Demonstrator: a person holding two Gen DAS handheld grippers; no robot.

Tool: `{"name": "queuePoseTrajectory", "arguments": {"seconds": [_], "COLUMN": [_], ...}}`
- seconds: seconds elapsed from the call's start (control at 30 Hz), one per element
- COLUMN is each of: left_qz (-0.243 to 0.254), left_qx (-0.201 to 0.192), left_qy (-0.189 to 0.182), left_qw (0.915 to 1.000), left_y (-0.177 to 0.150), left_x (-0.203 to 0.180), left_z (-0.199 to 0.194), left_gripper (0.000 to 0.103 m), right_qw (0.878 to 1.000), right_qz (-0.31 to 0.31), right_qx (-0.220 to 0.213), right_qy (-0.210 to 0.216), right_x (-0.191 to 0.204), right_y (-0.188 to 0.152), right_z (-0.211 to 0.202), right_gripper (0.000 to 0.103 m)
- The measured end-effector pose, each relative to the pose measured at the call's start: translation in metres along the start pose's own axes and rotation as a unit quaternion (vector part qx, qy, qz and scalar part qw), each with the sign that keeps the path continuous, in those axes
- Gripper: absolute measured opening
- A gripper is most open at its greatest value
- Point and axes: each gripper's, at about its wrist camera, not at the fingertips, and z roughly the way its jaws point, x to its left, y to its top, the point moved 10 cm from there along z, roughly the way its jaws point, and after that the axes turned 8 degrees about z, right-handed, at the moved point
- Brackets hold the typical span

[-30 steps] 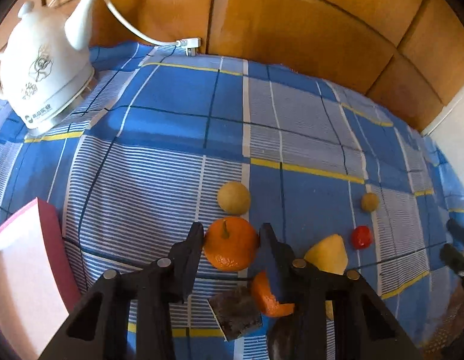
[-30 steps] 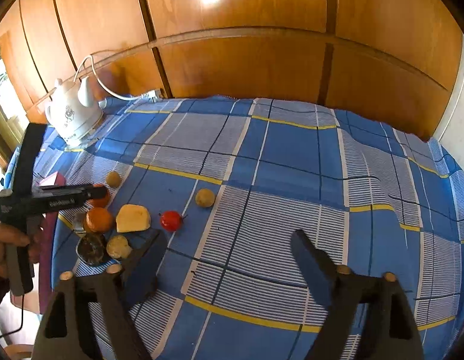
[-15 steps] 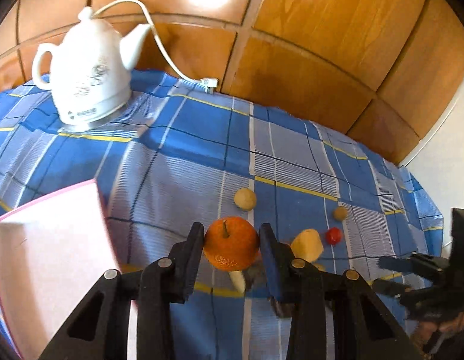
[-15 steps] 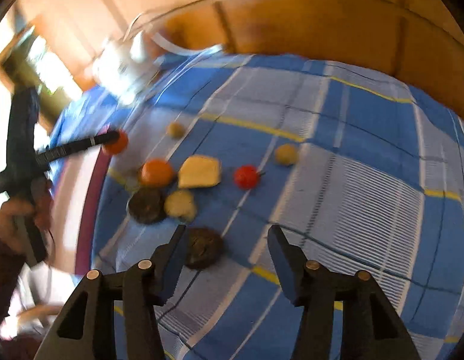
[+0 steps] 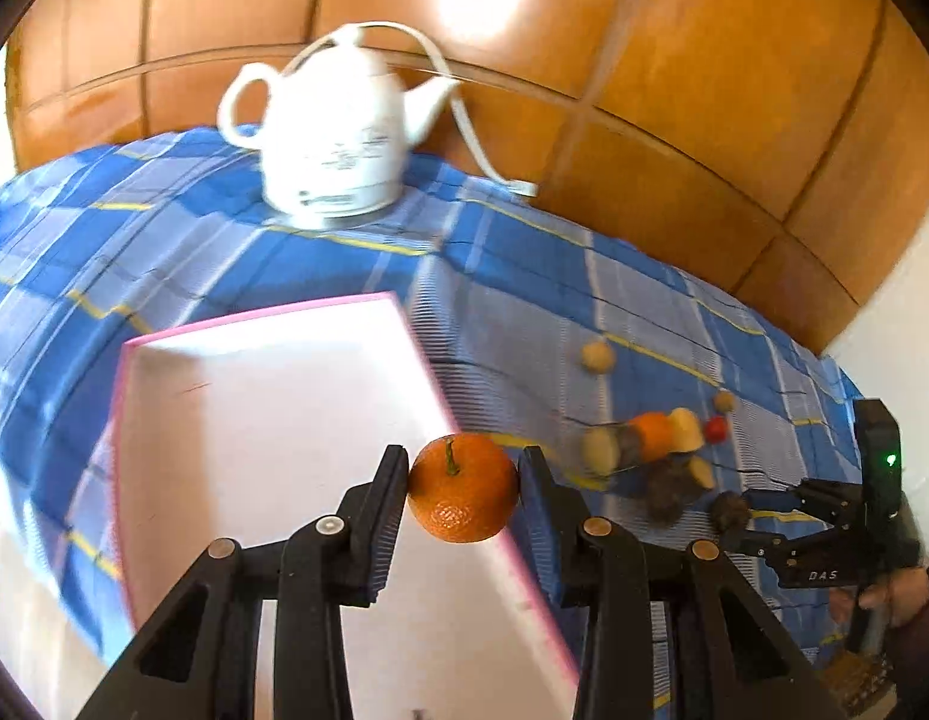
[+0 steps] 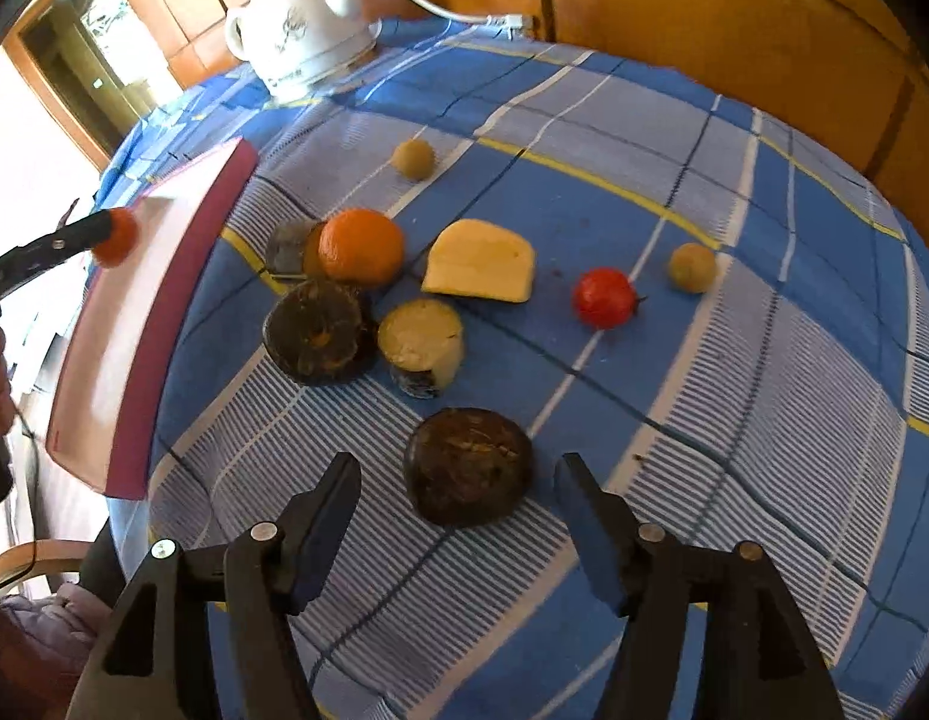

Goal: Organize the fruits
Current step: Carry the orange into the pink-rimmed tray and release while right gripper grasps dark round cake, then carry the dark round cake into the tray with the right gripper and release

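My left gripper (image 5: pixel 461 467) is shut on an orange tangerine (image 5: pixel 461 495) and holds it in the air above the right rim of a white box with a pink rim (image 5: pixel 254 315). In the right wrist view the same tangerine (image 6: pixel 115 235) hangs over the box (image 6: pixel 182 264) at the left. My right gripper (image 6: pixel 457 471) points down at the blue checked cloth. Its jaws are opening, and a dark round fruit (image 6: pixel 467 480) lies between them with a gap on each side.
Several more fruits lie together on the cloth: an orange (image 6: pixel 361 246), a yellow wedge (image 6: pixel 479 261), a red tomato (image 6: pixel 604 297), another dark fruit (image 6: pixel 315 330), a cut piece (image 6: pixel 420 342). A white kettle (image 6: pixel 296 30) with its cord stands at the back by the wooden wall.
The left gripper lifted the tangerine off the cloth and carried it left to above the box. The right gripper came down over the fruits and now straddles the dark fruit.
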Motion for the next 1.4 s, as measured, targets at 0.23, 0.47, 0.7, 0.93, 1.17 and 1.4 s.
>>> {"name": "queuePoseTrajectory", "arguments": {"seconds": [0.23, 0.47, 0.7, 0.93, 1.17, 1.4], "left_qz": [-0.036, -0.070, -0.071, -0.062, -0.026, -0.002], "left_qx": [0.000, 0.013, 0.007, -0.022, -0.058, -0.102], "left_qy": [0.088, 0.142, 0.161, 0.170, 0.168, 0.201], "left_qw": [0.9955, 0.9873, 0.9843, 0.9833, 0.9837, 0.9742], "left_y": [-0.004, -0.006, -0.009, -0.007, -0.011, -0.011], "left_x": [0.066, 0.112, 0.117, 0.092, 0.054, 0.036], "left_z": [0.004, 0.022, 0.024, -0.003, -0.034, -0.067], "left_gripper": [0.039, 0.039, 0.051, 0.053, 0.063, 0.073], "right_qw": [0.999, 0.999, 0.999, 0.999, 0.998, 0.997], "right_qz": [-0.011, -0.005, -0.015, -0.017, -0.020, -0.027], "right_qx": [-0.005, -0.006, -0.011, -0.013, -0.018, -0.022], "right_qy": [-0.041, -0.032, -0.042, -0.046, -0.054, -0.062], "right_x": [-0.007, -0.010, -0.008, -0.007, -0.007, -0.005], "right_y": [-0.003, -0.004, -0.003, -0.003, -0.003, -0.004], "right_z": [0.009, 0.008, 0.010, 0.010, 0.010, 0.010], "right_gripper": [0.048, 0.048, 0.048, 0.048, 0.048, 0.048]}}
